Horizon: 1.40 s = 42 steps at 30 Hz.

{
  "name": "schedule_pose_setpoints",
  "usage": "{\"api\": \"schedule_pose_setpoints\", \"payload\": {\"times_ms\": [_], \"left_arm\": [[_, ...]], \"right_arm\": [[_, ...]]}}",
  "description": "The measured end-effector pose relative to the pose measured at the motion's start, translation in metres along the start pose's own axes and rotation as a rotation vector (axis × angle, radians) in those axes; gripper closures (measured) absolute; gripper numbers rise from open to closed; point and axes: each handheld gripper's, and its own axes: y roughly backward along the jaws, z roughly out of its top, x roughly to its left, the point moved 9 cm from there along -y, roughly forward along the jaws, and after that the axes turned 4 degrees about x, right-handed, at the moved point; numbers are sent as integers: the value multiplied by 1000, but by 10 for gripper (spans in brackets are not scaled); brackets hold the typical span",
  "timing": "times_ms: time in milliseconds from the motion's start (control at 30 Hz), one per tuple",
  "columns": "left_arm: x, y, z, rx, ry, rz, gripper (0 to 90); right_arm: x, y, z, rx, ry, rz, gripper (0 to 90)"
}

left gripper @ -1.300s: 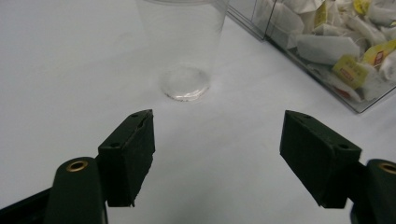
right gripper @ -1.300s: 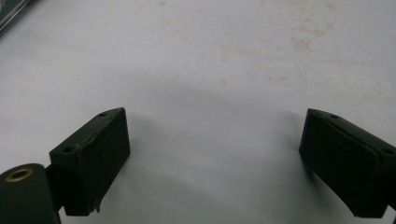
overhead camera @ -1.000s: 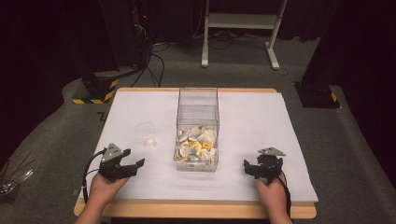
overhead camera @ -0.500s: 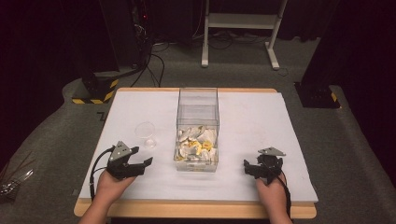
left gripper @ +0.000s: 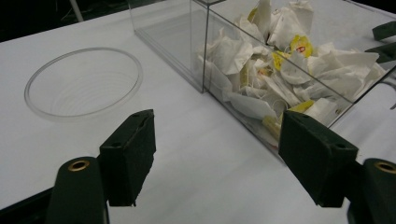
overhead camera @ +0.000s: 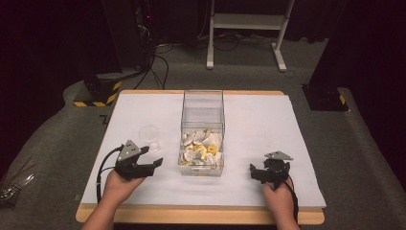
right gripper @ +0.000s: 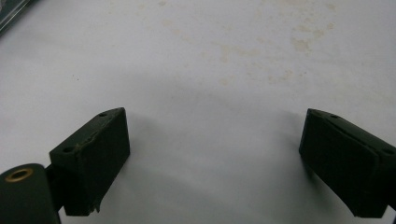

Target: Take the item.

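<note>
A clear plastic box (overhead camera: 203,128) stands upright in the middle of the worktop (overhead camera: 268,115), split by a see-through wall into two compartments. The near compartment holds a heap of crumpled white tea bags (overhead camera: 201,147) with yellow tags; the far compartment looks bare. Just left of the box sits a small round clear cup (overhead camera: 149,134), ribbed inside and with nothing in it.

The left tool (overhead camera: 154,164) is lifted off the surface near the cup and close to the box's near left corner, its jaws spread wide with nothing between them. In the left gripper view the pads (left gripper: 130,156) frame bare worktop, cup to one side, tea bags to the other. The right tool (overhead camera: 258,173) rests low on the worktop, well apart from the box on its right, jaws also released and holding nothing.

The worktop is a white matte sheet over a wooden board, faintly stained. Grey carpet, cables and a white stand (overhead camera: 249,28) lie beyond in a dark room.
</note>
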Motion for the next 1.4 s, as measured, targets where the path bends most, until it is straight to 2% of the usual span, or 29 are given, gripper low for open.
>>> {"api": "schedule_pose_setpoints", "payload": {"times_ms": [300,733,1067,1200,1400], "left_arm": [[-9,-3,13,-17,-3,-39,284],[-26,-12,30,-28,-39,-80,247],[-35,-19,41,-37,-55,-95,290],[-40,-22,44,-35,-75,-101,312],[-45,-25,50,-40,-76,-115,333]], "right_arm": [[0,0,0,1,0,1,83],[0,0,0,0,1,0,83],[0,0,0,0,1,1,83],[0,0,0,0,0,1,84],[0,0,0,-1,1,0,83]]}}
